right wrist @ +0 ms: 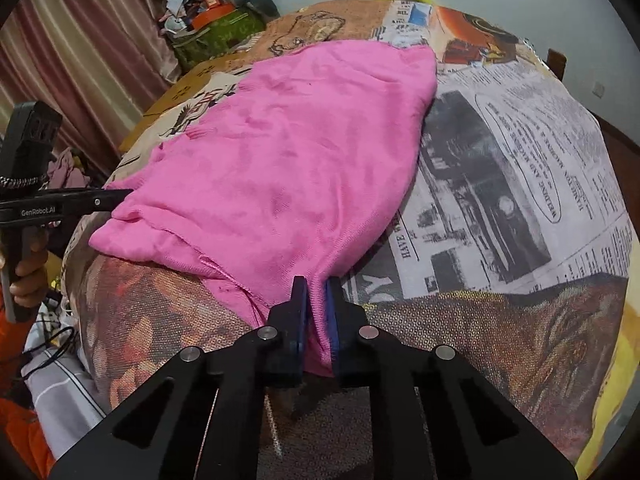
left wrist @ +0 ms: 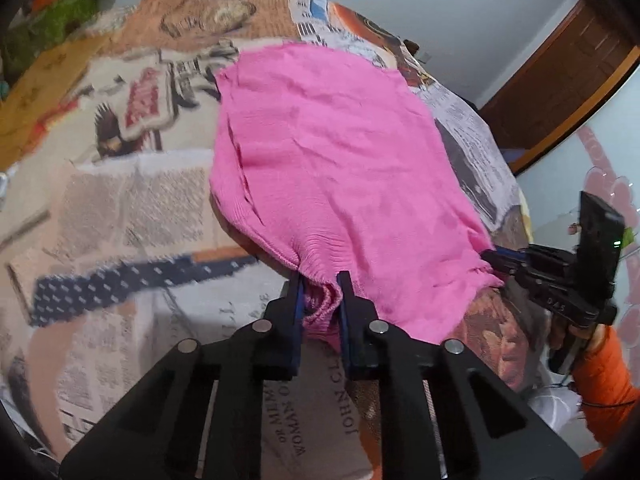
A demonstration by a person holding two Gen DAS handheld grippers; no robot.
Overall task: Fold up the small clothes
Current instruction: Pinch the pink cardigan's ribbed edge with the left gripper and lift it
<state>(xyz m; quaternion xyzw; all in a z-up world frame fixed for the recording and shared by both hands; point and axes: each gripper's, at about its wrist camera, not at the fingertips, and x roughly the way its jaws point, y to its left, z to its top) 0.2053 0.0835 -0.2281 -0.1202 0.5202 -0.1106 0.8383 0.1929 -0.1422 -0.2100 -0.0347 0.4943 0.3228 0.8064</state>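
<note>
Newsprint-patterned tabletop cover (right wrist: 500,152): pink garment (left wrist: 328,152) spread flat; left tongs (left wrist: 320,280) and right tongs (right wrist: 316,284) each clamped on its near hem corners.

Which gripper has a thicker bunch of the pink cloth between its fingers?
The left gripper: a gathered wad of the pink cloth fills the gap between its fingers. The right gripper pinches only a thin, flat edge.

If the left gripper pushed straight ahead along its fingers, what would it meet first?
The left gripper already pinches the pink garment, so it would likely drive into more of that cloth, bunching it over the newspaper-print cover.
</note>
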